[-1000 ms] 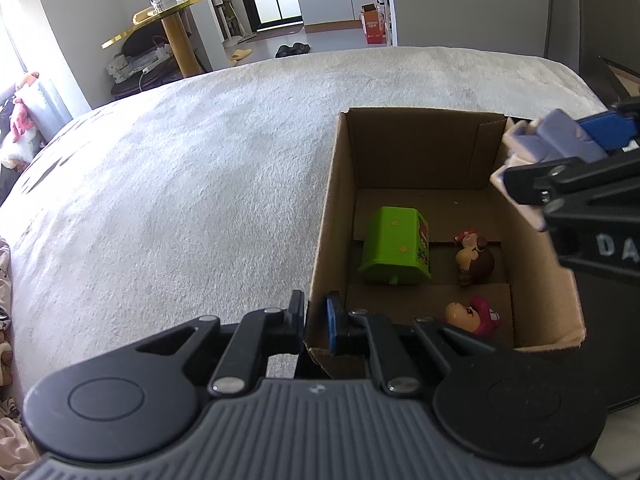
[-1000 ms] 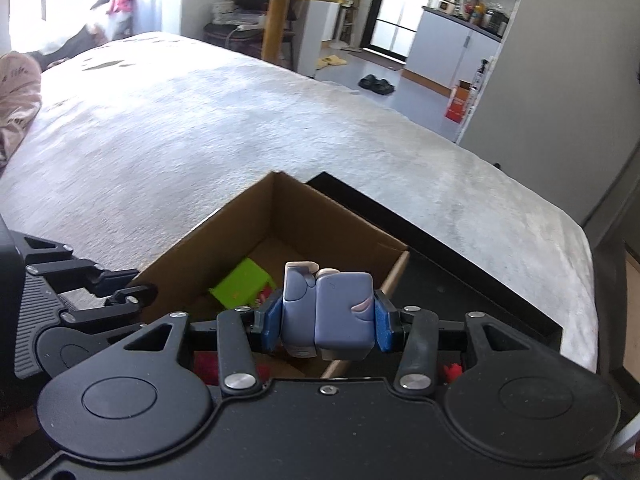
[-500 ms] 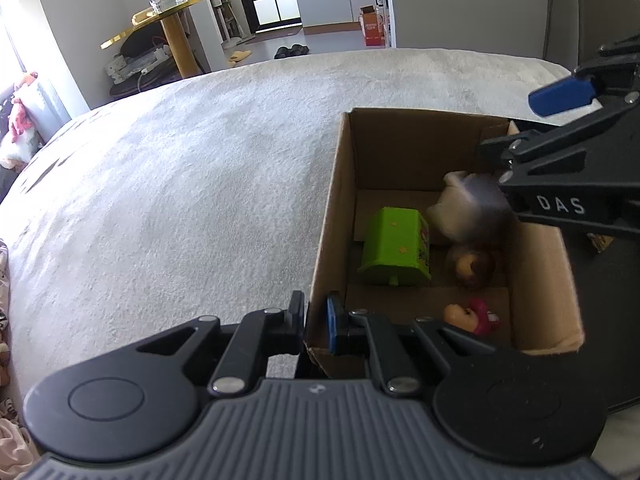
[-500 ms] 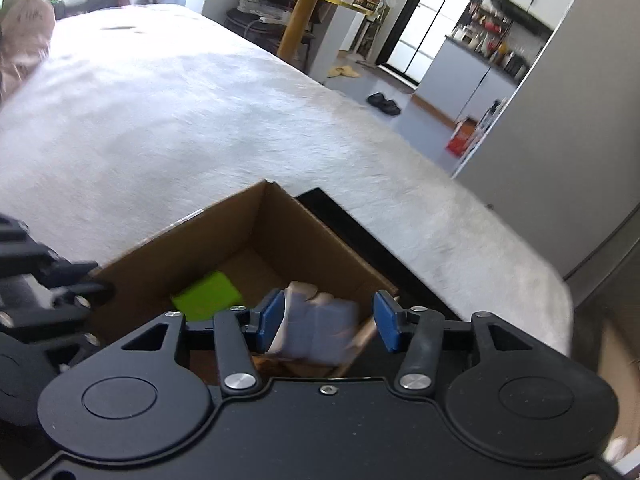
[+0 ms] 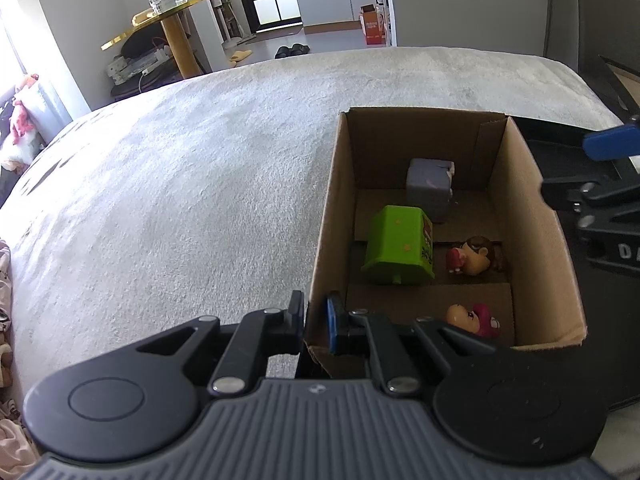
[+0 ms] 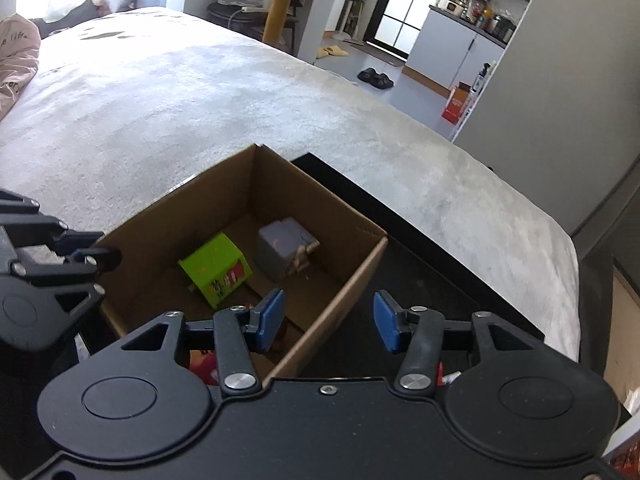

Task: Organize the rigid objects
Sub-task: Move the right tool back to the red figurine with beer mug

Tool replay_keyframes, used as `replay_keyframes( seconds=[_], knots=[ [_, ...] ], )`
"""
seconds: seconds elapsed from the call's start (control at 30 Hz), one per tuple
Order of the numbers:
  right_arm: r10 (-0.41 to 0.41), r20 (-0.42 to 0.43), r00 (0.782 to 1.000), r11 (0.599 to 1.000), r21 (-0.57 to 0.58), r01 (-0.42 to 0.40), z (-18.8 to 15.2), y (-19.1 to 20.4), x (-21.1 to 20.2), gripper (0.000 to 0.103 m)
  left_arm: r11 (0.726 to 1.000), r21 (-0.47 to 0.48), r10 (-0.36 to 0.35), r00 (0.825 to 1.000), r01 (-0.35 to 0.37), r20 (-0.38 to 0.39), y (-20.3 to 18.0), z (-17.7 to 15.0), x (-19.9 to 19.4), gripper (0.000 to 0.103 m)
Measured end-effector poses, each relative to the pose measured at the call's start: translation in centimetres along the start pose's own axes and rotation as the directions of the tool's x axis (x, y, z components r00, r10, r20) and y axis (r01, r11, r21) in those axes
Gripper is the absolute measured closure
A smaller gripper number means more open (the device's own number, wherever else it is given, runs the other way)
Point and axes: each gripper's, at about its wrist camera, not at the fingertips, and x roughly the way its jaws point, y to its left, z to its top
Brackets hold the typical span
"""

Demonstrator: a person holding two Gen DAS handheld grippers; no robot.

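Observation:
An open cardboard box (image 5: 536,216) sits on the grey bed. Inside lie a grey-blue block toy (image 5: 429,189) at the far end, a green house toy (image 5: 400,246), a brown-haired figure (image 5: 474,258) and a pink-capped figure (image 5: 476,318). My left gripper (image 5: 316,322) is shut on the box's near left wall. My right gripper (image 6: 328,320) is open and empty above the box's right wall (image 6: 340,300); the grey-blue toy (image 6: 284,250) and the green house (image 6: 216,268) lie below it.
A black tray (image 6: 420,264) lies under and to the right of the box. The grey blanket (image 5: 180,184) spreads to the left and beyond. A gold round table (image 5: 176,12) with glass jars stands past the bed. Pink bedding (image 6: 16,64) is at far left.
My right gripper opened and let go of the grey-blue toy, which fell into the far end of the box. The right gripper then pulled back to the right. The left gripper kept its hold.

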Motion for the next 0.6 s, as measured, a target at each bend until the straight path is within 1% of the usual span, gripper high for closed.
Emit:
replay_keyframes(
  seconds=[0.13, 0.43, 0.53, 0.6],
  knots=[
    [-0.012, -0.009, 1.000, 0.998, 0.059, 0.012, -0.8, -0.9, -0.5, 0.053, 1.000, -0.005, -0.001, 1.000, 0.001, -0.003, 0.1, 0.0, 0.1, 0.093],
    [-0.009, -0.012, 1.000, 0.992, 0.126, 0.011, -2.7, -2.3, -0.9, 0.053, 1.000, 0.021, 0.023, 1.000, -0.023, -0.003, -0.5, 0.1, 0.0, 0.093],
    [-0.009, -0.007, 1.000, 0.991, 0.136, 0.010, -3.2, -2.8, -1.0, 0.052, 0.999, 0.032, 0.037, 0.999, -0.037, -0.005, -0.7, 0.2, 0.0, 0.093],
    [-0.009, -0.002, 1.000, 0.989, 0.149, 0.009, -3.5, -3.2, -1.2, 0.049, 0.998, 0.038, 0.045, 0.999, -0.045, -0.005, -0.8, 0.2, 0.1, 0.092]
  ],
)
